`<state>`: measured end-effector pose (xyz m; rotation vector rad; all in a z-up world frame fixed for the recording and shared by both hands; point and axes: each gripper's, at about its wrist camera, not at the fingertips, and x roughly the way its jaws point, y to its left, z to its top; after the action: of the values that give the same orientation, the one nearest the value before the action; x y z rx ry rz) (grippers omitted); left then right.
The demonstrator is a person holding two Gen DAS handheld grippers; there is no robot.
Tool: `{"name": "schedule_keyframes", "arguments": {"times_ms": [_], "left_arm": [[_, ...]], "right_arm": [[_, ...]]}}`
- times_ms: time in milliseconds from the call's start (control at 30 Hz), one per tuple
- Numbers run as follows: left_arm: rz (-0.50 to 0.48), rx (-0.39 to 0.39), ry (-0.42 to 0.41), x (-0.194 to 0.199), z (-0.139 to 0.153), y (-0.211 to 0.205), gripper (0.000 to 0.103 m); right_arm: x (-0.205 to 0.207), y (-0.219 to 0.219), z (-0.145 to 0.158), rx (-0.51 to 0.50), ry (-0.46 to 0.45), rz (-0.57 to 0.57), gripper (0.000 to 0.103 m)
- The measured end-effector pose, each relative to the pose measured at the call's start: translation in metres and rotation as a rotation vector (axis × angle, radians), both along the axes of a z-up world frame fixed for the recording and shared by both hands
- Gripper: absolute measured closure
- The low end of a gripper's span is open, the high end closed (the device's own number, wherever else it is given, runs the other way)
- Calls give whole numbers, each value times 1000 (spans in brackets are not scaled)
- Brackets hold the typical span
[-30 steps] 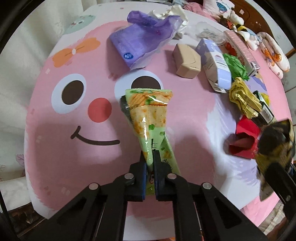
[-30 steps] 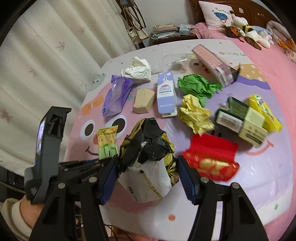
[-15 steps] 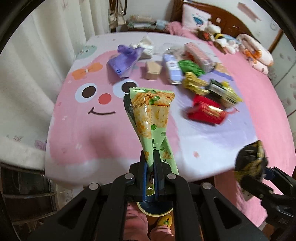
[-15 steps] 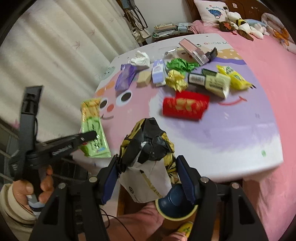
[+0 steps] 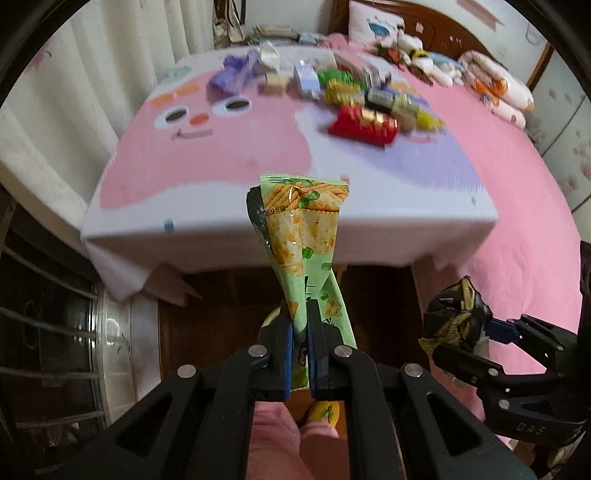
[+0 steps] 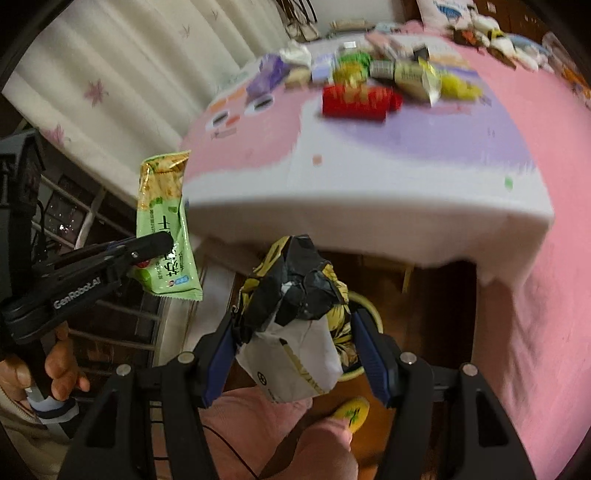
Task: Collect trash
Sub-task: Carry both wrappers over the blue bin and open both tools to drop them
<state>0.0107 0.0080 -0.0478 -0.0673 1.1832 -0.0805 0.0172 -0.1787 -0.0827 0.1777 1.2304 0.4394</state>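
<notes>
Both grippers loaded, off the table's near edge. Left gripper (image 5: pixel 300 334) pinched tight on green cracker wrapper (image 5: pixel 303 236); right gripper (image 6: pixel 295 345) clamps a crumpled black-yellow bag (image 6: pixel 295 291). Only the right wrist view shows the hand (image 6: pixel 55 369) on the left handle. Red packet (image 5: pixel 364 123) lies mid-table (image 5: pixel 221 236), blurred.

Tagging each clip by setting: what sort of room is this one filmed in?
Most likely a bedroom in a home. A bed with a pink cover sits beside the table, with a wooden headboard, a pillow and soft toys at its far end. Pale curtains hang alongside.
</notes>
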Motion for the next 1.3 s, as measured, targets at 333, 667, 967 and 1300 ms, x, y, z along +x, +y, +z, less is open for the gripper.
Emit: {"name": "schedule_keyframes", "arguments": {"times_ms": [333, 667, 967, 1300], "left_arm": [[-53, 47, 150, -20, -85, -9, 98], [-100, 3, 235, -1, -239, -15, 98], [-139, 28, 266, 18, -328, -15, 37], [-134, 44, 227, 27, -307, 10, 22]], "right_arm": [[-18, 3, -92, 37, 151, -69, 41], [-6, 20, -249, -9, 245, -144, 40], [6, 29, -342, -30, 302, -230, 31], [14, 28, -324, -83, 273, -279, 22]]}}
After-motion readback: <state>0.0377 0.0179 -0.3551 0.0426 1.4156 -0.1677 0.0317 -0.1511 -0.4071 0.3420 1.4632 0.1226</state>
